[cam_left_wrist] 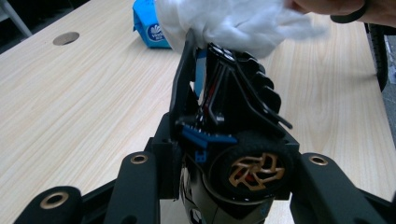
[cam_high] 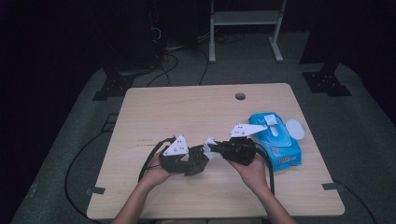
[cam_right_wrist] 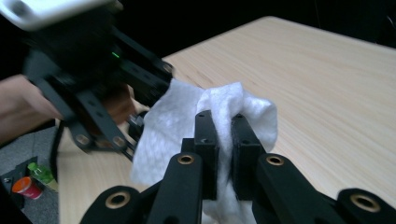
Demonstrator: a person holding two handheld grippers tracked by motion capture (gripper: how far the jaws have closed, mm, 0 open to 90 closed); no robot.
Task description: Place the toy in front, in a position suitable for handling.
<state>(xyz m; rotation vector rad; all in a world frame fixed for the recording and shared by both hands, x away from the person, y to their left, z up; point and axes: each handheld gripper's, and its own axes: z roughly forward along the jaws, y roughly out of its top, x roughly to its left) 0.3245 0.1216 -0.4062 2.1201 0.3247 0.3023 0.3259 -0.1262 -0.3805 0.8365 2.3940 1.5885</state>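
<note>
Near the front edge of the counter (cam_high: 154, 107): two hands, each with tongs, meeting over the wood. Left tongs (cam_left_wrist: 224, 116) clamped round a black toy car (cam_left_wrist: 233, 140), nose pointing away, gold-spoked wheel toward the camera. Right tongs (cam_right_wrist: 224, 140) pinched tight on a white wipe (cam_right_wrist: 177, 121), cloth bunched between the jaws and spilling out on both sides. Wipe pressed against the far end of the car, just under the right hand (cam_left_wrist: 345, 9). Farther right on the counter, apart from the hands: a blue wipes pack (cam_high: 280, 144), lid flipped up. Beyond, near the far edge, a round cable hole (cam_high: 240, 96).
</note>
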